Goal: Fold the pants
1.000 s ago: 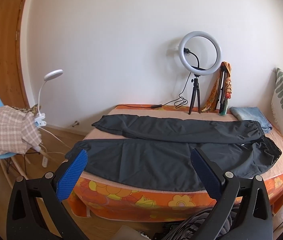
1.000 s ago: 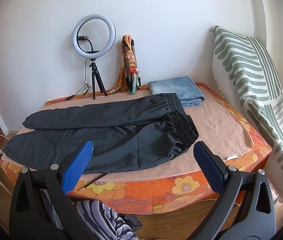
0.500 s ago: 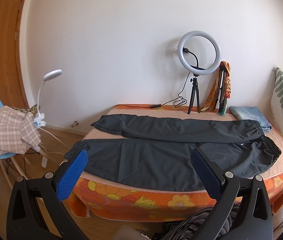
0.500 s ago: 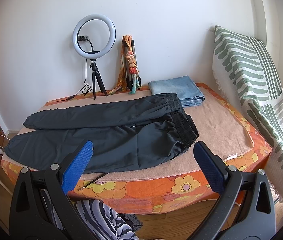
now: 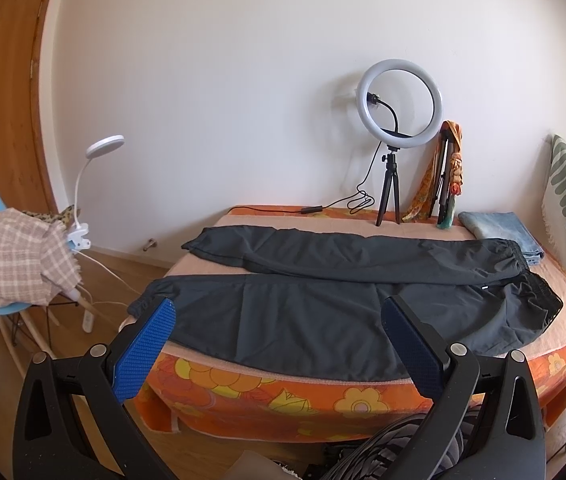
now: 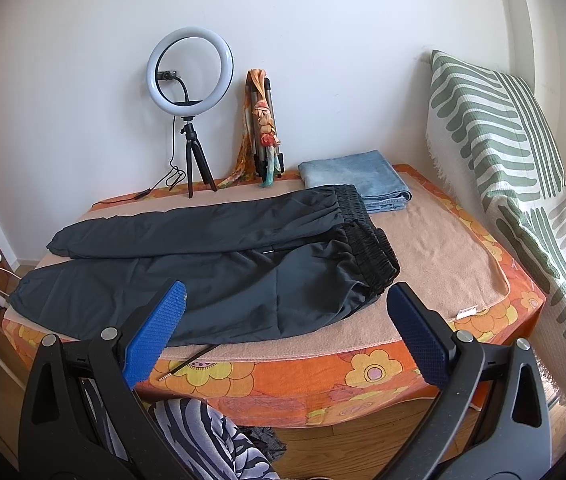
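Dark grey track pants with black elastic waistband (image 5: 347, 300) (image 6: 219, 264) lie flat on the peach towel (image 6: 439, 256) over the orange flower-print bed (image 5: 323, 400) (image 6: 323, 380); long axis runs side to side across the bed, waistband toward the green-striped white cushion (image 6: 515, 168) on the right, leg cuffs toward the left edge, the two legs side by side, slightly splayed at the cuffs. Folded light-blue denim (image 6: 357, 178) sits just beyond the waistband, near the white ring light on black tripod (image 6: 190, 80). Against the frames half a second and a second back, almost nothing differs: pants unmoved, both views only drifted a hair. Left gripper (image 5: 279, 334) fingers spread wide, blue pads (image 5: 145, 350) empty, held short of the bed's near edge, touching nothing. Right gripper (image 6: 285, 320) fingers equally wide apart, empty, clear of the cloth, hovering before the near edge below the waistband end
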Tool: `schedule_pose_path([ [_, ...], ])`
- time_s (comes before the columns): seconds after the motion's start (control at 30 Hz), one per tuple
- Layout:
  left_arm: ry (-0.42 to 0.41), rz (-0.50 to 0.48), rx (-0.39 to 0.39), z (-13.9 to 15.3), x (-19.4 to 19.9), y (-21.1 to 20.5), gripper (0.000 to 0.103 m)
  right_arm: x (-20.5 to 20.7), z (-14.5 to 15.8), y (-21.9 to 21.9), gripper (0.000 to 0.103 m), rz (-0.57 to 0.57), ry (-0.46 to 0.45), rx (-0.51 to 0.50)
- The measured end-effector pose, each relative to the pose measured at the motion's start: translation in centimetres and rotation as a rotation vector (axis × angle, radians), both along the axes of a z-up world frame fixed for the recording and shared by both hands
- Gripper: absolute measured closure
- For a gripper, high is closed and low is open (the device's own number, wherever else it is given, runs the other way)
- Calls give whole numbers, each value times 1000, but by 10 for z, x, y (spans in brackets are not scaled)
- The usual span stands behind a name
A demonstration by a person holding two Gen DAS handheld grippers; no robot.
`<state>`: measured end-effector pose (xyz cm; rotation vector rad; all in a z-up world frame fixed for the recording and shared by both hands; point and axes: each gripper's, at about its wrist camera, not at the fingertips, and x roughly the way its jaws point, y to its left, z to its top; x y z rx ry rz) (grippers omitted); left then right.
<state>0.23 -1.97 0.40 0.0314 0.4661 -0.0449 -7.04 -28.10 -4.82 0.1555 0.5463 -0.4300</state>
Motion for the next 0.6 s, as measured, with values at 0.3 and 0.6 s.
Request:
schedule_pose_path([
  [0.3,6,-1,3,-1,2,4,0,0,-1,-1,1,0,-1,0],
  [0.6,9,11,17,-6,5,7,0,3,-2,1,1,10,-2,5],
])
